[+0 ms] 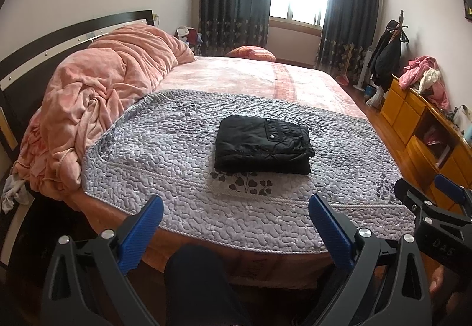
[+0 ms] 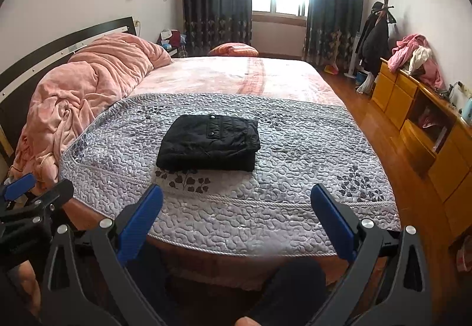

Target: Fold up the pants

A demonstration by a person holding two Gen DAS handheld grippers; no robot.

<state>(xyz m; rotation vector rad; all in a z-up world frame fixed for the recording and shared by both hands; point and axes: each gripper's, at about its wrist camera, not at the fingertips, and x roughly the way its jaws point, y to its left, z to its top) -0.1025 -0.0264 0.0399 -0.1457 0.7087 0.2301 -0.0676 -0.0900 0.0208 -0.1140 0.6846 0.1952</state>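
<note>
The black pants (image 1: 262, 144) lie folded into a compact rectangular stack on the grey quilted mat (image 1: 165, 148) on the bed; they also show in the right wrist view (image 2: 208, 143) on the mat (image 2: 309, 148). My left gripper (image 1: 236, 203) is open and empty, held back over the near bed edge, well short of the pants. My right gripper (image 2: 236, 193) is open and empty at the same near edge. The right gripper also shows at the right edge of the left wrist view (image 1: 439, 202), and the left gripper at the left edge of the right wrist view (image 2: 26, 196).
A crumpled pink duvet (image 1: 103, 95) is piled on the left by the dark headboard (image 1: 59, 33). A wooden dresser (image 2: 427, 134) with clothes on it stands along the right wall, across the wooden floor (image 2: 368, 131). A coat rack (image 2: 377, 30) stands near the curtains.
</note>
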